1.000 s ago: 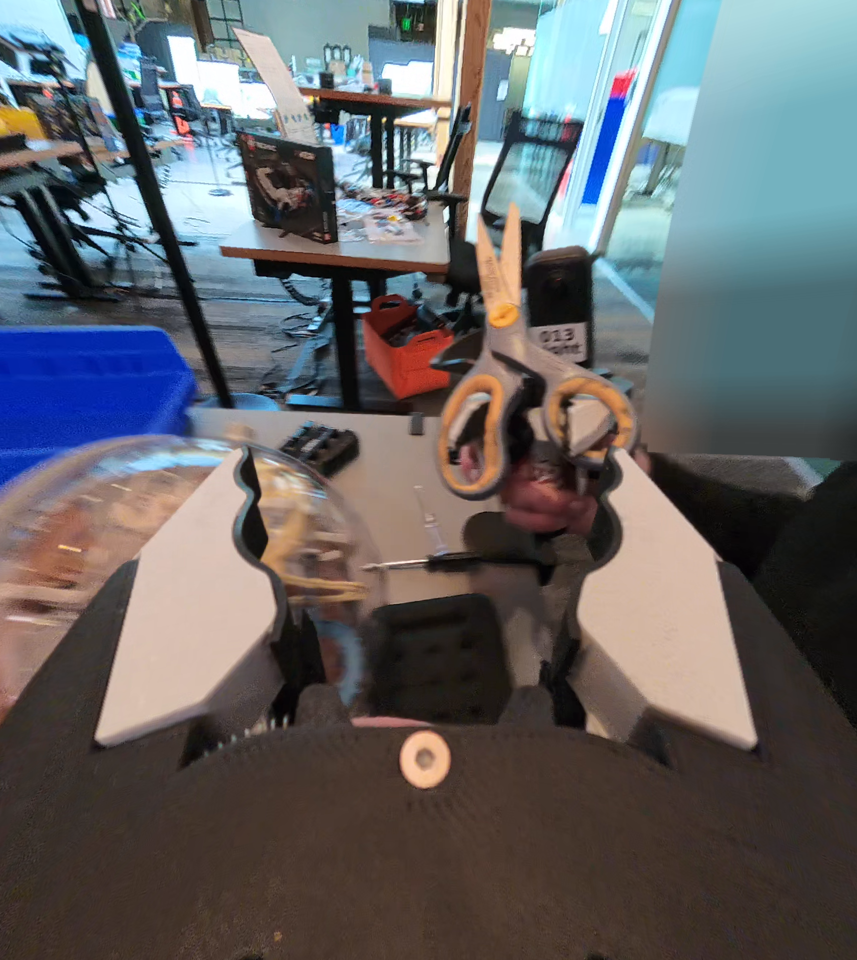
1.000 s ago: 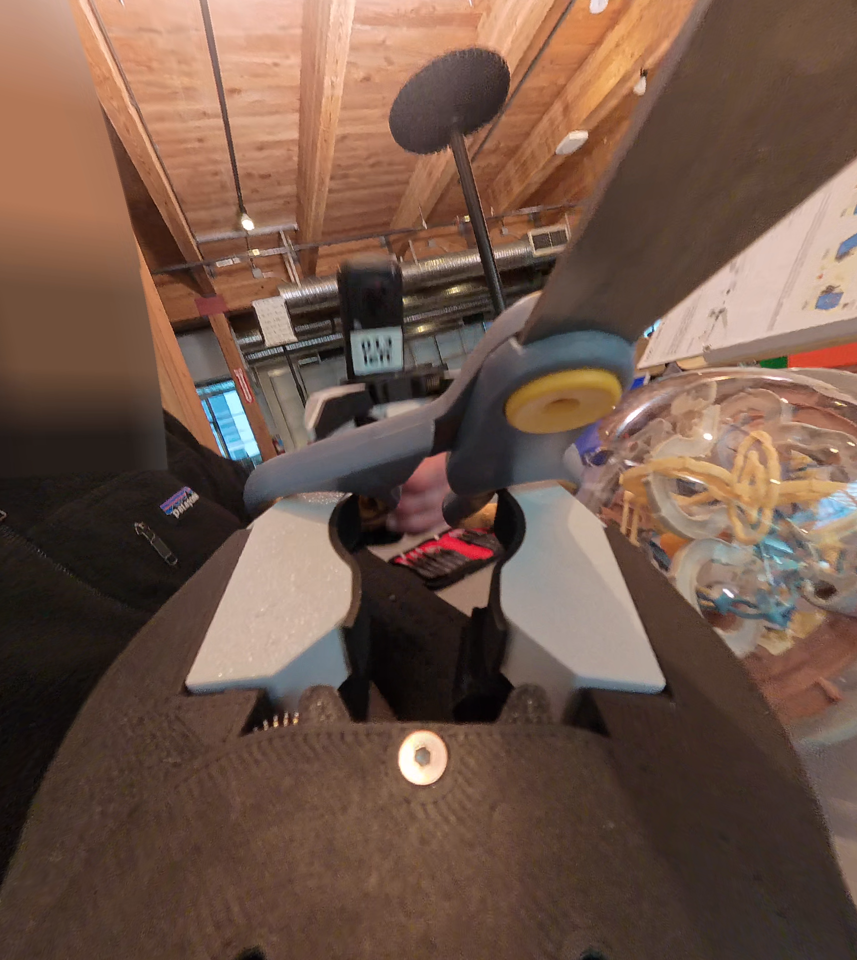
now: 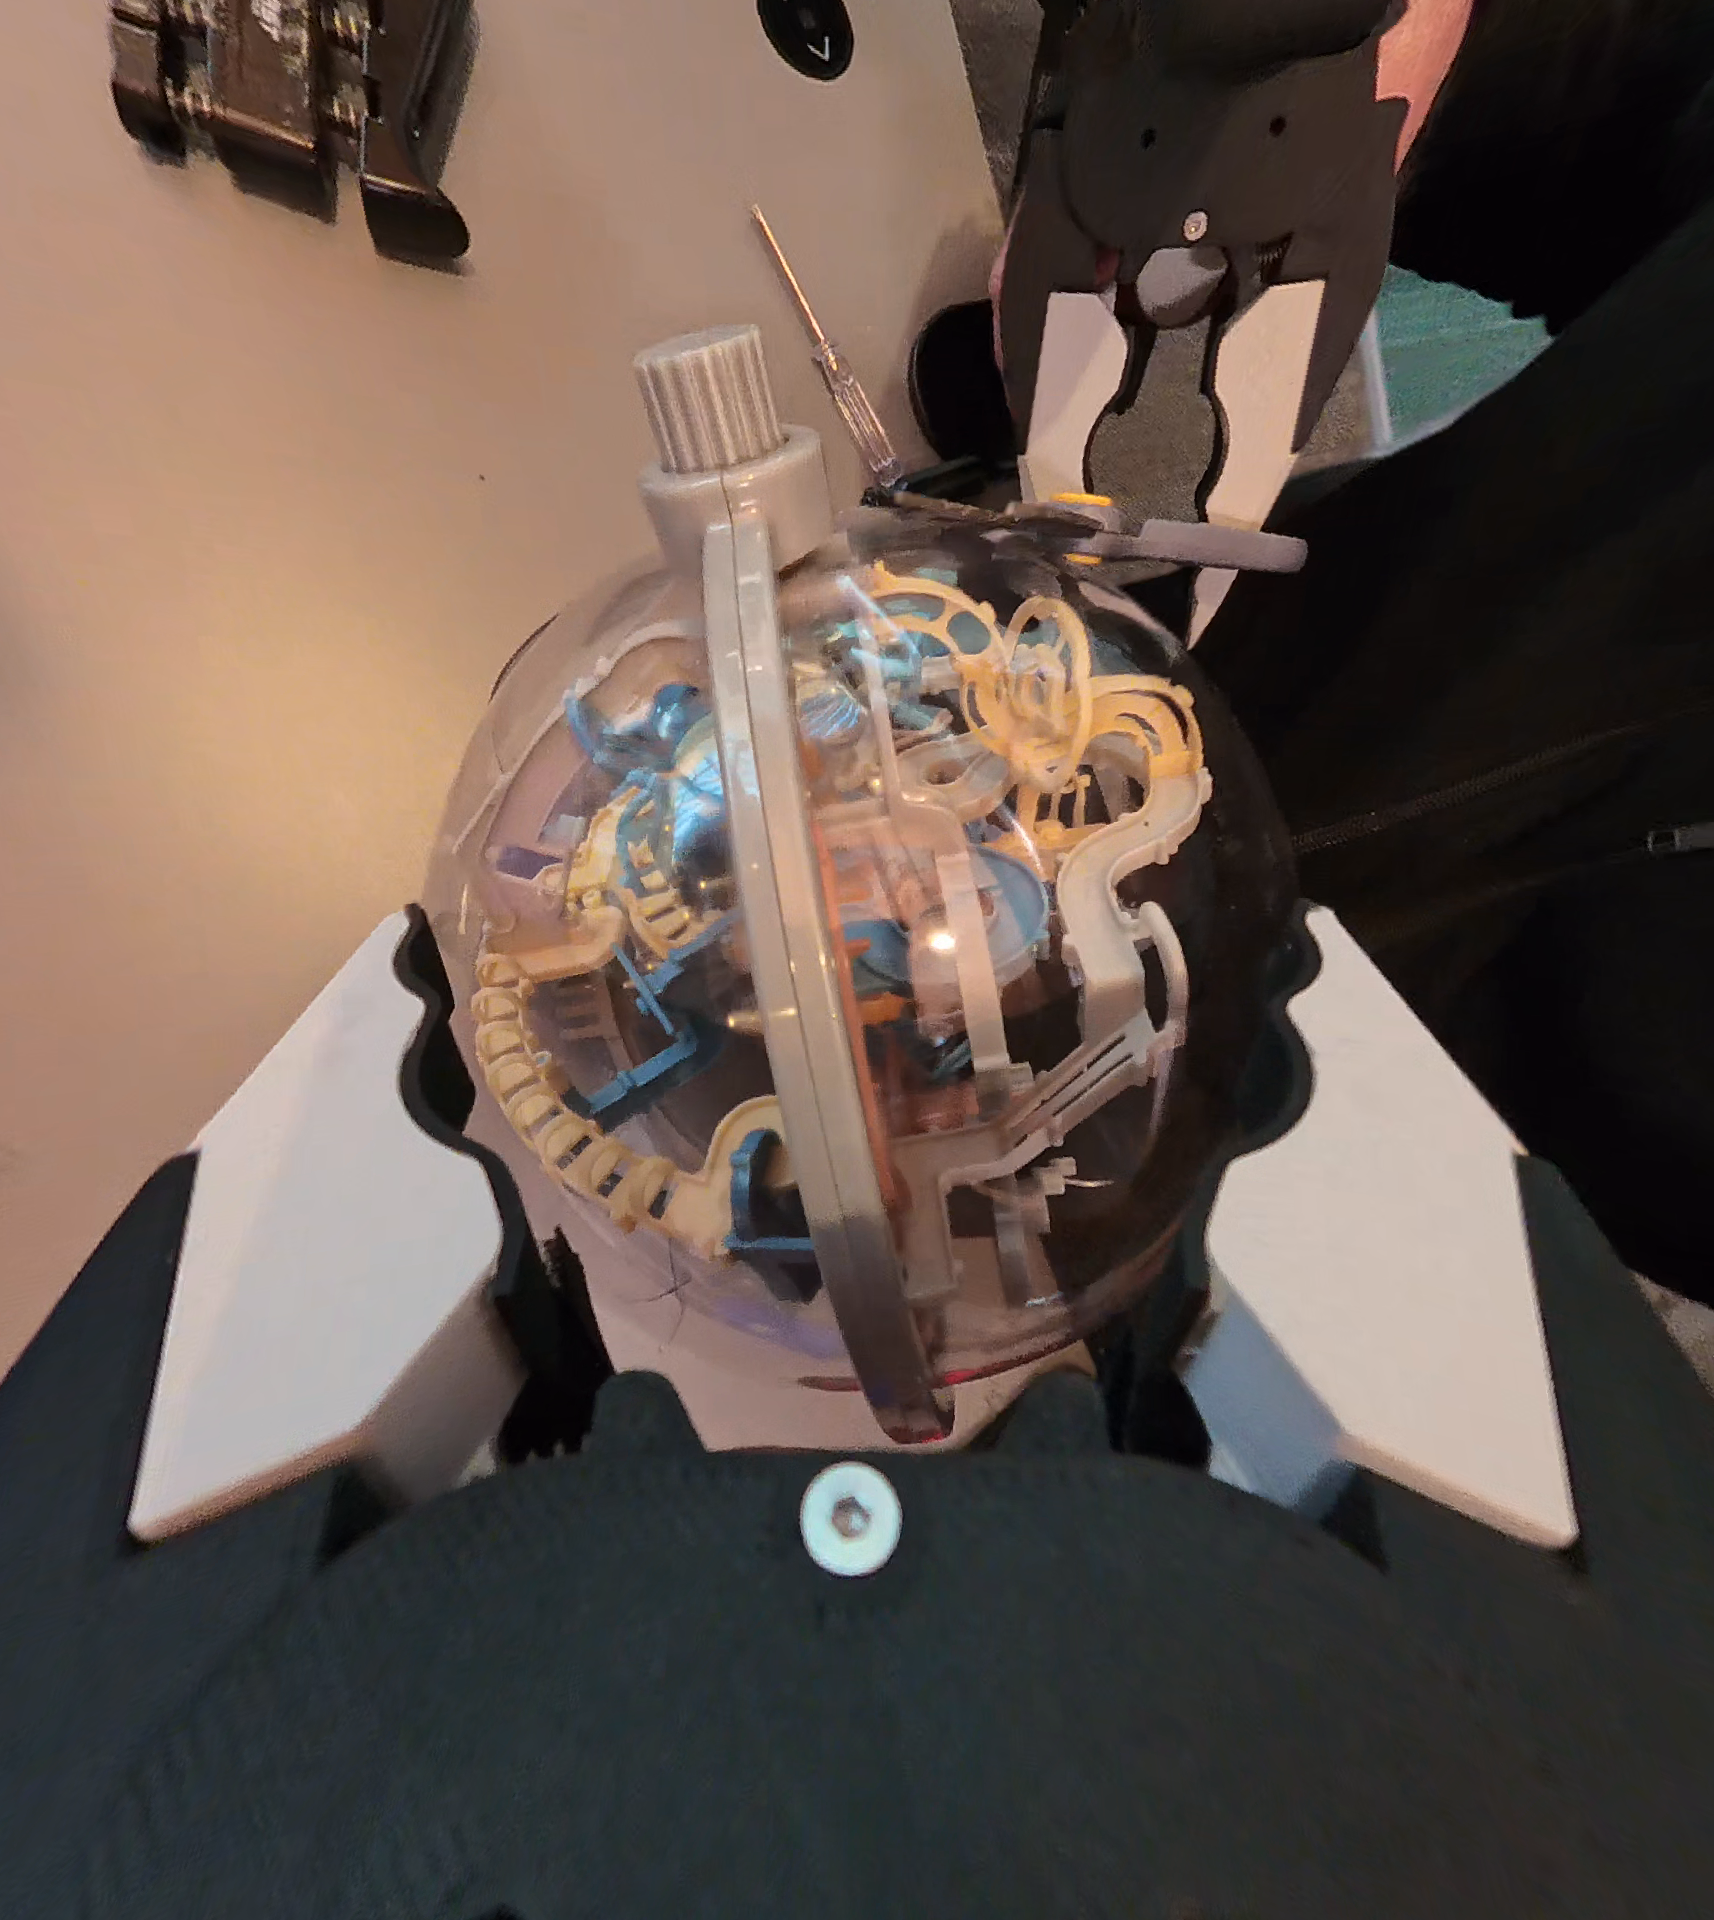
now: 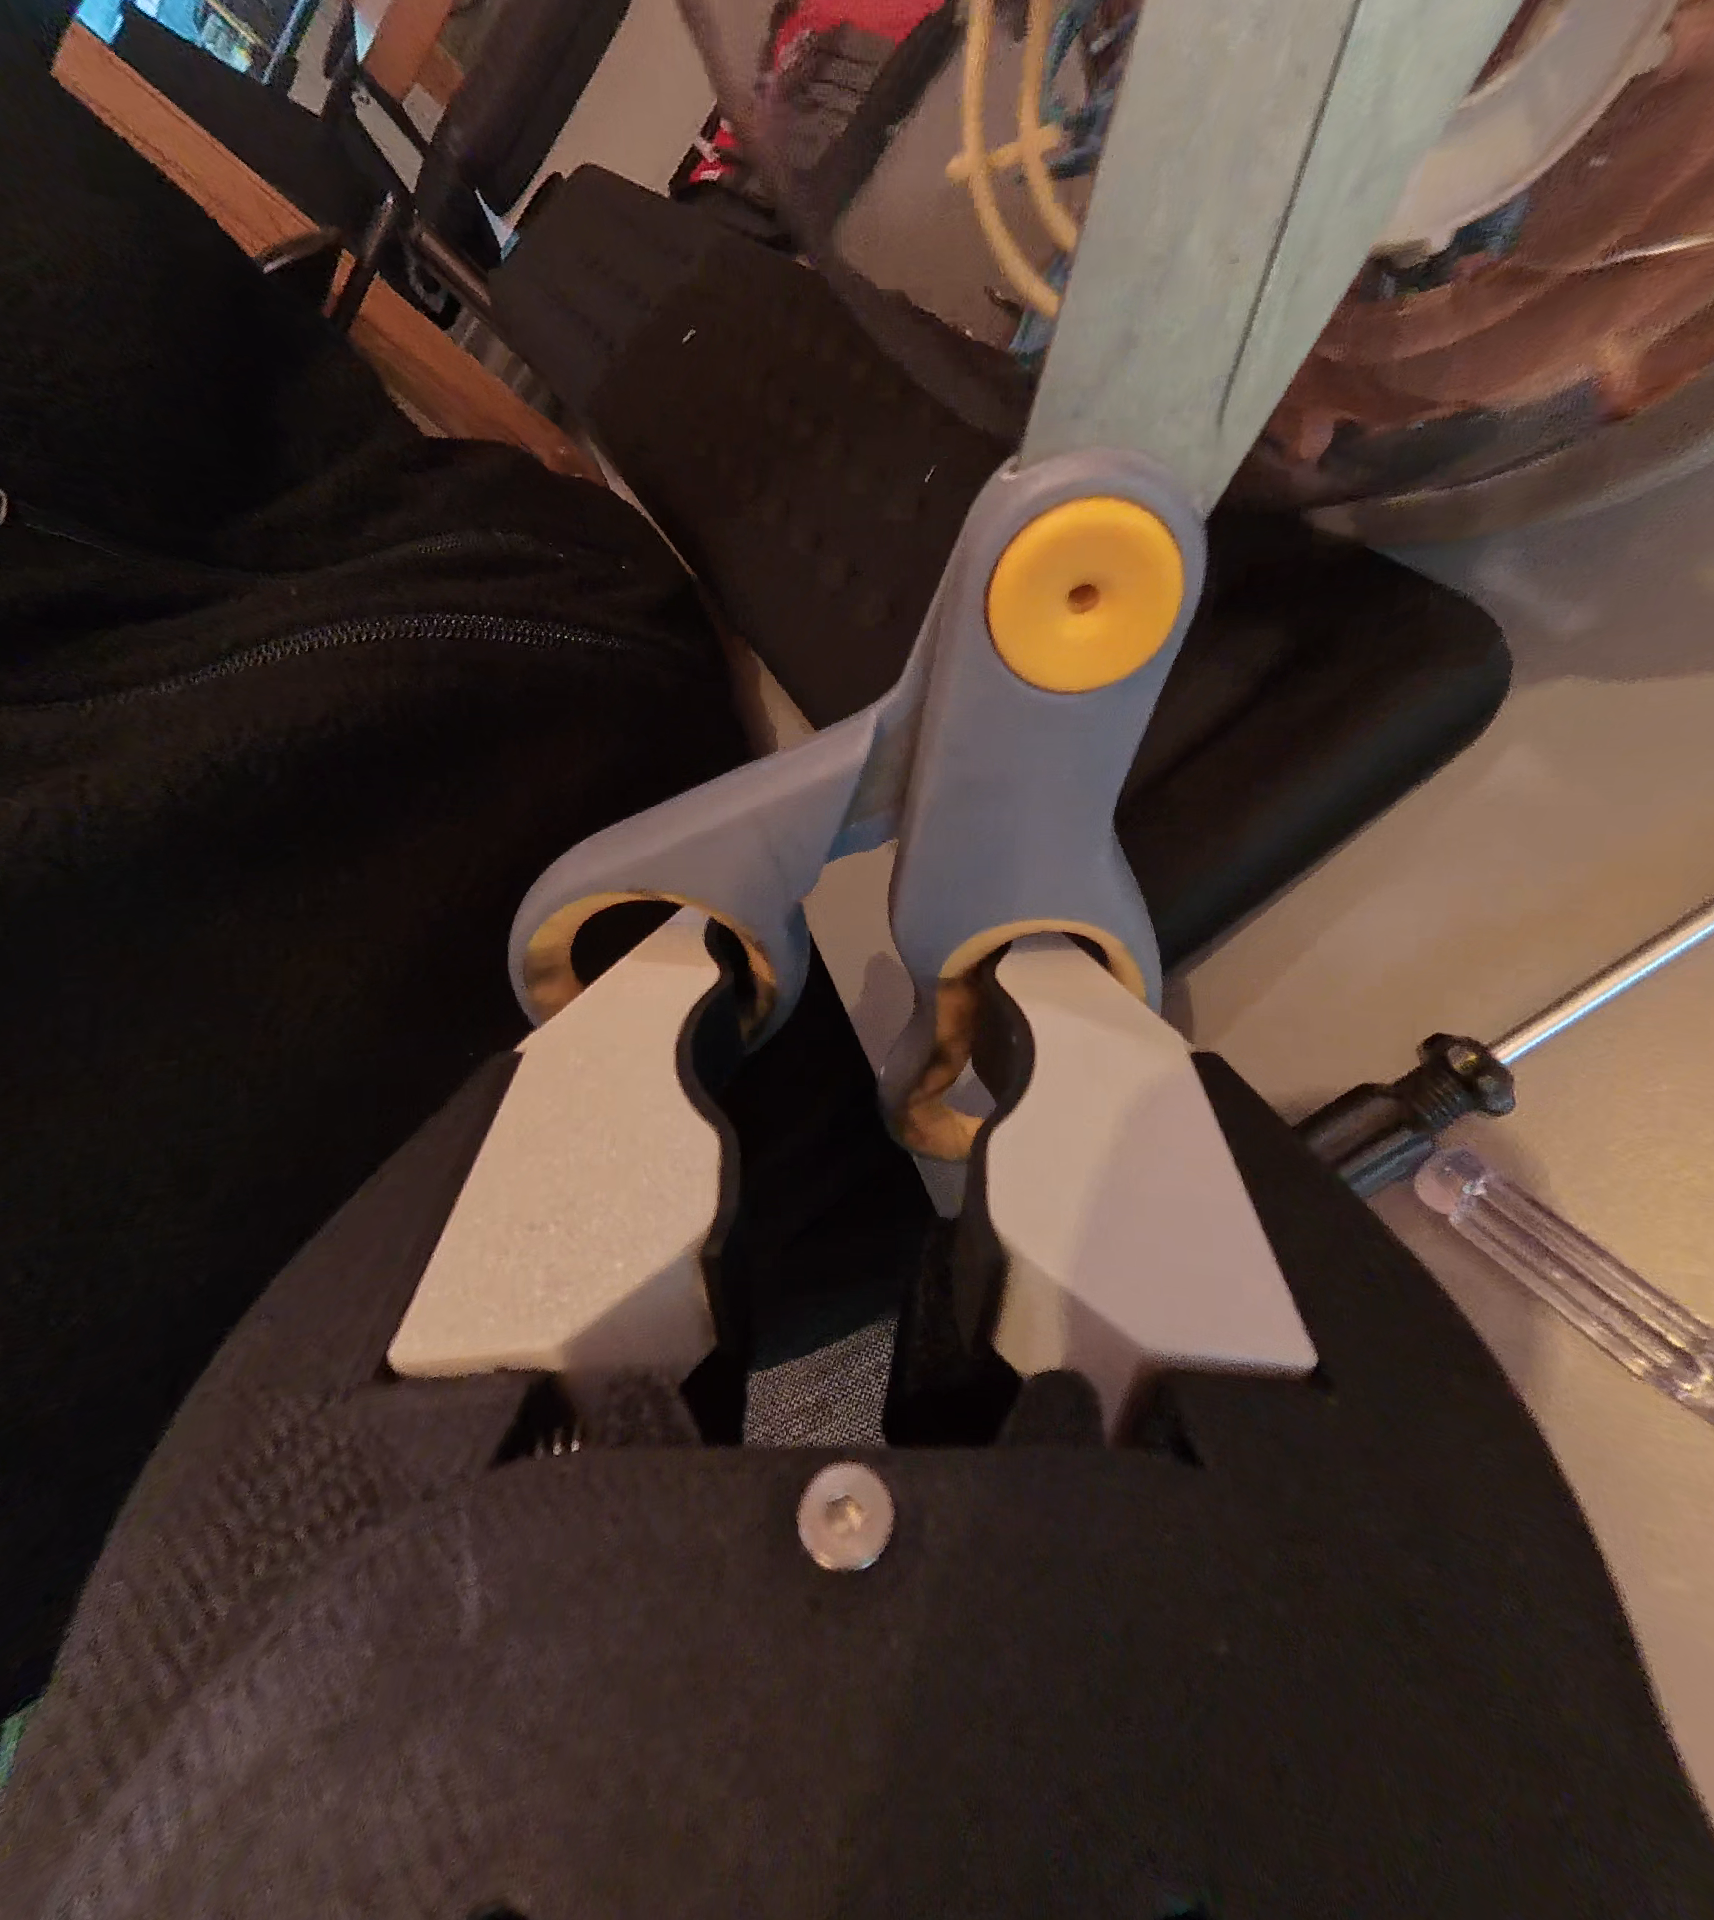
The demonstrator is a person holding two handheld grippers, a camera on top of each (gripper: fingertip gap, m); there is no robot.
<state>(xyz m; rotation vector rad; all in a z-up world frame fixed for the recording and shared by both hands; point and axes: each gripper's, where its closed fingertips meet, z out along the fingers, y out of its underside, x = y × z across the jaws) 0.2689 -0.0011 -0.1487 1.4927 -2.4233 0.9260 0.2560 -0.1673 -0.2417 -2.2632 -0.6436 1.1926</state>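
1. Here the left tongs (image 3: pixel 858 1049) are spread wide and clamp a clear maze ball (image 3: pixel 858 935) between their white fingers (image 3: pixel 333 1174). The ball is round and smooth, so the notched inner edges press its two sides to keep it from rolling out.
2. The ball's grey seam ring runs roughly top to bottom between the fingers, and its ribbed grey knob (image 3: pixel 702 400) points away from the camera.
3. The left tongs point down over the pale counter (image 3: pixel 209 623). Whether the ball rests on it or hangs just above, I cannot tell from this angle.
4. The right tongs (image 4: pixel 858 1029) carry the scissors (image 4: pixel 1029 748). Each finger is threaded through one yellow-lined handle loop, so the jaws stand partly apart and hold the scissors from inside the loops rather than pinching them.
5. The scissors' blades (image 4: pixel 1237 208) lie together and reach forward and up, close to the ball's curved wall; contact is probably there but blurred.
6. In the left wrist view the right tongs (image 3: pixel 1159 457) come in from the far right with fingers pointing toward the camera, the scissors lying edge-on just beyond the ball.
7. A clear-handled screwdriver (image 4: pixel 1611 1320) lies on the counter just right of the right tongs, beside a second, black-collared driver (image 4: pixel 1455 1081).
8. A dark tool holder (image 3: pixel 292 114) sits at the counter's far left, well apart.
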